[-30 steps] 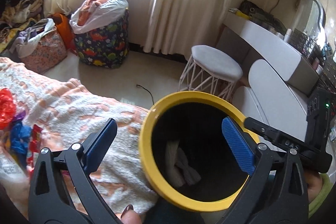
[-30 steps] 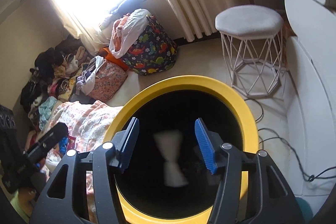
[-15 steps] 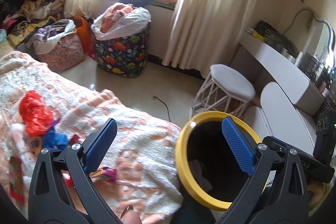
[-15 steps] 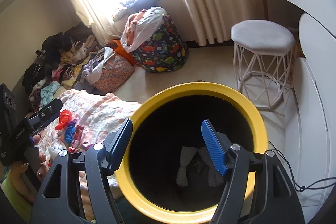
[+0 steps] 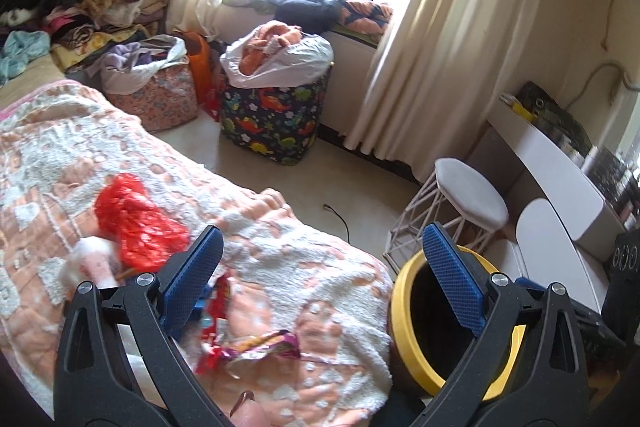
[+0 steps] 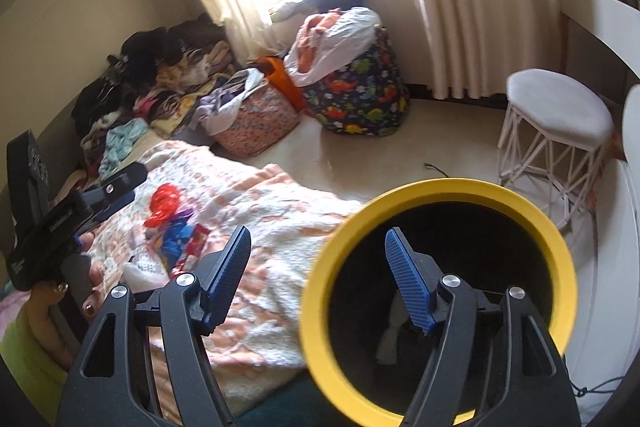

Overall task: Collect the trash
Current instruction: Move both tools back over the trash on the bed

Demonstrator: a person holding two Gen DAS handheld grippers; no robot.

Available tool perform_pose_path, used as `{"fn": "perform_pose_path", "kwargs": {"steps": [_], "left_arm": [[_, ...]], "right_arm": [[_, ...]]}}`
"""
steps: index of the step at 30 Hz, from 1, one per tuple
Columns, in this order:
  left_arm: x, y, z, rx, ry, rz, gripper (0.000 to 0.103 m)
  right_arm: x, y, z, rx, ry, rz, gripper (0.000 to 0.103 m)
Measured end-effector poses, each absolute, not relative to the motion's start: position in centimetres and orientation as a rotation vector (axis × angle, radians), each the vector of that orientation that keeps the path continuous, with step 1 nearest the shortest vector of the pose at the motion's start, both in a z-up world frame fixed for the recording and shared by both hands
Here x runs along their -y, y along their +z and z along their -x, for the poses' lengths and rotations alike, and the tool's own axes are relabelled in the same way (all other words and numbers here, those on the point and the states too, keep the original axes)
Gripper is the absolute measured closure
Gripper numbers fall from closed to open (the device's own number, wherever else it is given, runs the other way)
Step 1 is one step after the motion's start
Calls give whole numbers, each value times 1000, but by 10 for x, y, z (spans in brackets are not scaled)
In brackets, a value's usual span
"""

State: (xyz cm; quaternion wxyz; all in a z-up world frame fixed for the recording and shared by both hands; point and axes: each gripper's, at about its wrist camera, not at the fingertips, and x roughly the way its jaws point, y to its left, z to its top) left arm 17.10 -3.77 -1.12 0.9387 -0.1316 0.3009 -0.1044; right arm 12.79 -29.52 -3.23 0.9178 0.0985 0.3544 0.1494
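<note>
A black bin with a yellow rim stands beside the bed, with white tissue lying at its bottom. On the pink and white blanket lie a crumpled red plastic bag, a white tissue wad, a blue wrapper and a colourful snack wrapper. My left gripper hangs open over the blanket's edge, just right of the trash, with nothing between its pads. My right gripper is open and empty, its right finger over the bin mouth and its left over the blanket.
A white wire-legged stool and a white desk stand right of the bin. A dinosaur-print bag and a floral bag sit by the curtained window, with clothes piled at the far left. A cable lies on the floor.
Both grippers have pulled back from the bin mouth and swung left toward the bed. The right jaws have widened, and the tissue seen falling between them now lies in the bin.
</note>
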Motion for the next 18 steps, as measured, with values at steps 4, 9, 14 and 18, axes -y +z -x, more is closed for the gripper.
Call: {"fn": "perform_pose_path", "kwargs": {"steps": [4, 9, 14, 18], "left_arm": [[19, -10, -170, -603, -188, 292, 11], [-1, -9, -170, -591, -157, 306, 11], [-21, -12, -171, -586, -124, 332, 11], [-37, -14, -172, -583, -97, 347, 11]], "right_arm": [[272, -32, -132, -738, 339, -180, 35], [246, -36, -135, -754, 378, -159, 34], [221, -41, -138, -774, 420, -128, 34], [205, -48, -142, -792, 444, -116, 34]]}}
